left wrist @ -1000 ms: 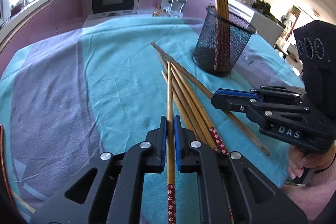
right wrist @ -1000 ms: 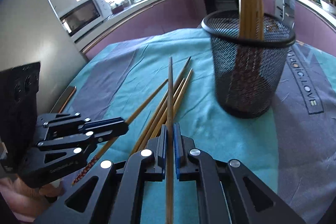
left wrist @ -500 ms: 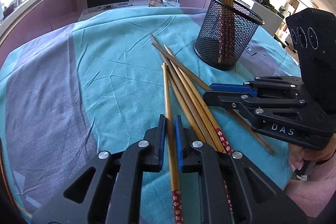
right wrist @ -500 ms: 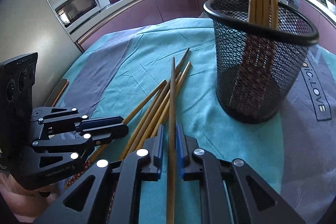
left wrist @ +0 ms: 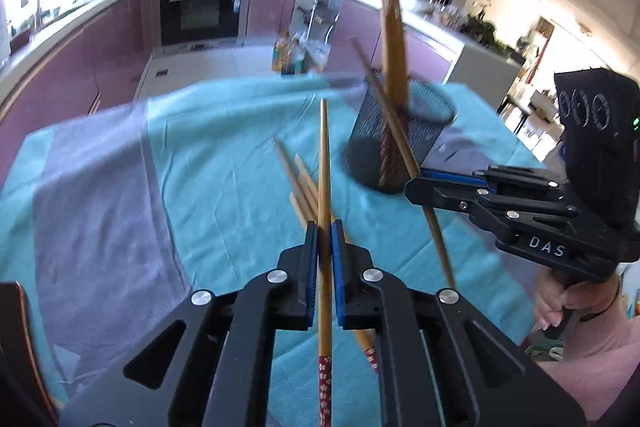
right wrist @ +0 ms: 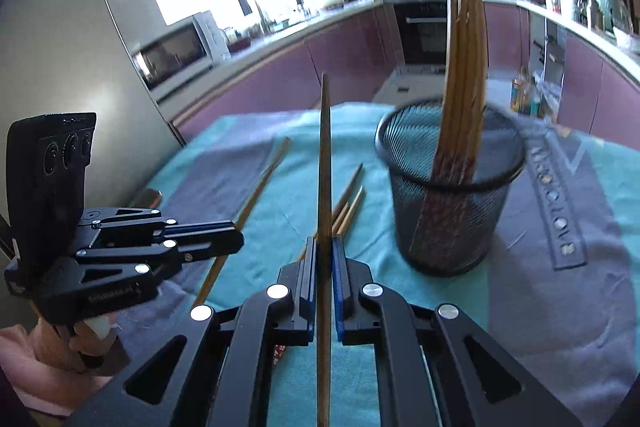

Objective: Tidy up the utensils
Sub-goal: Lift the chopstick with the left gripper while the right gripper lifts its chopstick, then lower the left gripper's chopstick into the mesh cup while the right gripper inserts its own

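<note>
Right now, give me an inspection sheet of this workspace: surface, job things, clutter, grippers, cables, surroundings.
Surface: table under a teal and grey cloth, wrinkled.
Job's things: black mesh cup upright on the cloth, several chopsticks standing in it; loose chopsticks lying on the cloth beside it.
Clutter: nothing seen on the cloth.
Grippers: left gripper shut on one chopstick, which is clear of the cloth; right gripper shut on another chopstick, also raised.
Cables: nothing seen.
Surroundings: kitchen with purple cabinets, built-in oven, microwave, bright window.
</note>
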Tool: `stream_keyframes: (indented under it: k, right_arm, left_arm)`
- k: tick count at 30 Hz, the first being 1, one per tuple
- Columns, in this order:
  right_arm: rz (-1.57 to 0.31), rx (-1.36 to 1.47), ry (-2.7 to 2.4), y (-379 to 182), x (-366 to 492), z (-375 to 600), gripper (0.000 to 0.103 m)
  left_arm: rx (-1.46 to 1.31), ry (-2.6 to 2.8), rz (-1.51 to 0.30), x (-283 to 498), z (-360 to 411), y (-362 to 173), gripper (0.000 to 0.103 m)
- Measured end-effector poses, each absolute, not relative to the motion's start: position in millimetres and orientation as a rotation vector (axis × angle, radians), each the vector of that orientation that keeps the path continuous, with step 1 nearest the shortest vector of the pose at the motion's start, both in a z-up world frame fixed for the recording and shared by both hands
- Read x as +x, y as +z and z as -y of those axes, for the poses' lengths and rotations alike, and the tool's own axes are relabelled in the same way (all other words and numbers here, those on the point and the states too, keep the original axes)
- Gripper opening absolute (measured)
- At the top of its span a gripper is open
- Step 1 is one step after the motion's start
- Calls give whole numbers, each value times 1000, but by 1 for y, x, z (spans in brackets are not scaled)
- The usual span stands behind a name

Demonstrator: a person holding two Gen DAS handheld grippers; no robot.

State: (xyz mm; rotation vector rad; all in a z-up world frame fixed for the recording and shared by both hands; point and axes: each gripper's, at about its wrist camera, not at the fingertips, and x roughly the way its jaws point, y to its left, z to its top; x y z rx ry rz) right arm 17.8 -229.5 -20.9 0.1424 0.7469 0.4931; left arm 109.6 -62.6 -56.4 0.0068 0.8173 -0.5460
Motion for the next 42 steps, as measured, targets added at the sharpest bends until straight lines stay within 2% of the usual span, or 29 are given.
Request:
stream_keyframes:
  k: [10,30,37,42]
  right_arm:
    - [-609,180,478,19,11,258,6]
    - [-461,151,444,82,22,291,6]
    - [-447,146,410,89,31,299,6]
    - [-512,136,393,77,45,298,6]
  left_arm:
    - [-8,-599,-680,102,59,-1,7]
    - [-89,-663,-472,121,85,90,7]
    - [-70,-658,-422,128,106,107,7]
    - [-32,-656,-462,141,126,95,7]
